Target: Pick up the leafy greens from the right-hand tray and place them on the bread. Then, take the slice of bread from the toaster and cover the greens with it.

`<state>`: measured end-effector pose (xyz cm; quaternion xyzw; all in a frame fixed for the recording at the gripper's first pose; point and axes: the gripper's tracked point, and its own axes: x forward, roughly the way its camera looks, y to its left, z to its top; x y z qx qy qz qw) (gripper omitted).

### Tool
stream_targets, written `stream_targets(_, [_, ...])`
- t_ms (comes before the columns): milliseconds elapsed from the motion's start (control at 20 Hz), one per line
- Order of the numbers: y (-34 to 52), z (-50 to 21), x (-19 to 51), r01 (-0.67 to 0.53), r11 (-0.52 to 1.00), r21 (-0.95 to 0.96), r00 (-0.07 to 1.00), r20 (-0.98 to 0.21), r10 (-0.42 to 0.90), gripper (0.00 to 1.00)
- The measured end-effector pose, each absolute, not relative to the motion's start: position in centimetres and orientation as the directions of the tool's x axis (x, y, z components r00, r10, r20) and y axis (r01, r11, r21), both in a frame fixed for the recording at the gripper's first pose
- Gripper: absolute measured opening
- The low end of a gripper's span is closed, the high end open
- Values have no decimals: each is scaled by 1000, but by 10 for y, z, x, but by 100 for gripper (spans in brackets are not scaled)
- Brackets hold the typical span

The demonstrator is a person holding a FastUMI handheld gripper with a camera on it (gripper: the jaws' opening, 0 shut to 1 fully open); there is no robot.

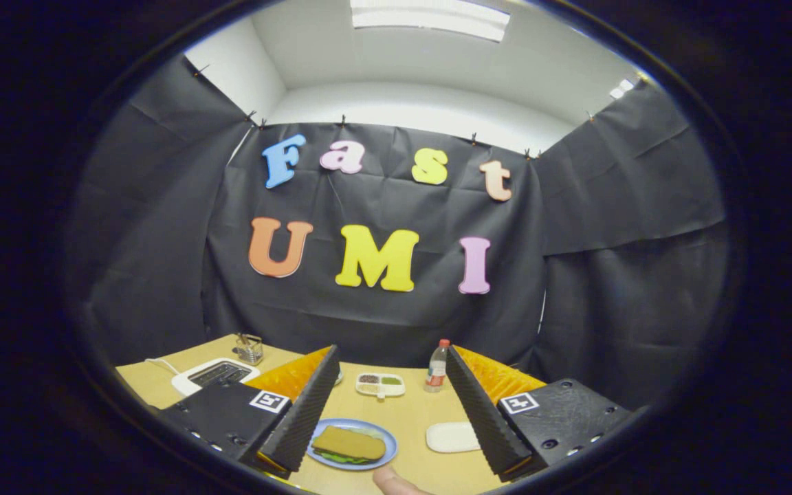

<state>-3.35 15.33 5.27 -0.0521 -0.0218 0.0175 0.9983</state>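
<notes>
Hand-held gripper [389, 405] raised above table [416, 412] — fingers spread wide, empty — sandwich [349, 443] on plate [386, 434] between them.

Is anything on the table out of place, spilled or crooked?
Nothing stands out. The sandwich lies on its blue plate with greens under the top slice, the bottle stands upright, and the claw is open above the table.

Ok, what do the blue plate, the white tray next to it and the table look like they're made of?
Between the open gripper's fingers, the blue plate looks like glazed ceramic or plastic: smooth, evenly coloured rim; I can't tell which. The white tray beside it looks like matte plastic, with rounded corners and no shine. The table seems light wood or wood-look laminate, tan and flat.
</notes>
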Motion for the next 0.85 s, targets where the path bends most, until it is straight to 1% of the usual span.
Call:
stream_targets(200, [133, 79, -50, -26, 995, -100, 994, 100, 36, 95])
stream_targets(300, [116, 78, -49, -1, 992, -127, 996, 88, 12, 95])
stream_targets(450, [99, 76, -45, 14, 995, -99, 997, 80, -6, 95])
stream_targets(650, [85, 71, -41, -13, 999, -37, 998, 59, 15, 95])
stream_targets(850, [72, 67, -38, -25, 999, -30, 998, 60, 26, 95])
